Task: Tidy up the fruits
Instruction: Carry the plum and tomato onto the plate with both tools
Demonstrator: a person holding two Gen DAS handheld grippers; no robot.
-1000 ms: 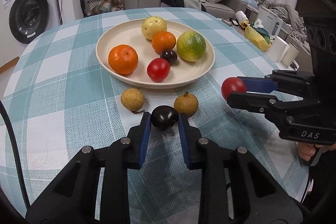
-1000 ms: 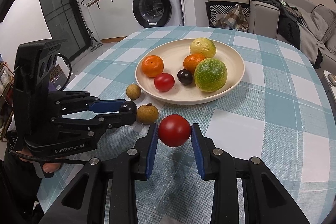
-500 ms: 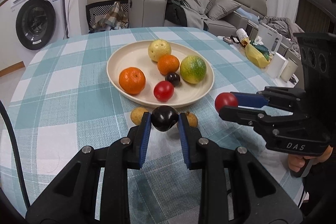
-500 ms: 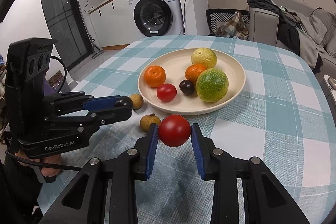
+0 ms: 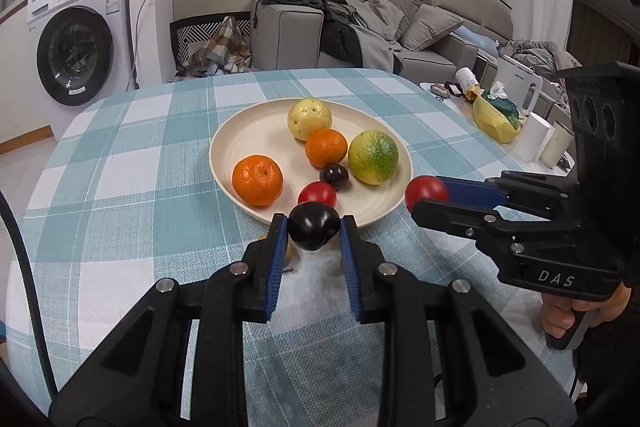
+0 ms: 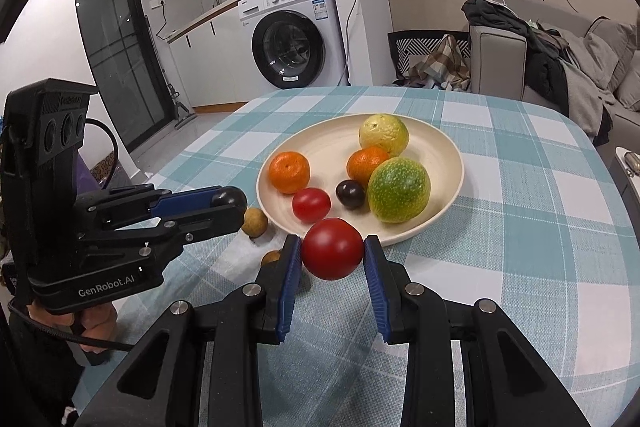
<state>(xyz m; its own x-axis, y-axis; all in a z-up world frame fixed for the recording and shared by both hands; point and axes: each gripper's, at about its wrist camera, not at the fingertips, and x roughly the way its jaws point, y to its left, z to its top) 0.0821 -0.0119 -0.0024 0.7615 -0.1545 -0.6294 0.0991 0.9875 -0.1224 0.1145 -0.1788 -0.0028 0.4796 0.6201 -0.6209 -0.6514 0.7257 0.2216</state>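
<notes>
Plate point(image 5: 224, 143) left half bare; fruits point(image 5: 372, 157) crowd its right.

White washing machine point(image 5: 76, 55) left; grey sofa point(image 5: 360, 27) behind.

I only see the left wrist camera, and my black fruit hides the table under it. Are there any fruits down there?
Observer: Yes, two. One small brown fruit lies on the tablecloth beside the plate. A second brown fruit peeks out behind the right gripper.
Operator: Is the red one squeezed on both sides? I see only one side.
Observer: Yes. The red tomato sits between both blue fingers, touching each.
Operator: Who holds my gripper?
Observer: A hand grips the handle below the left gripper, which is shut on the black fruit.
</notes>
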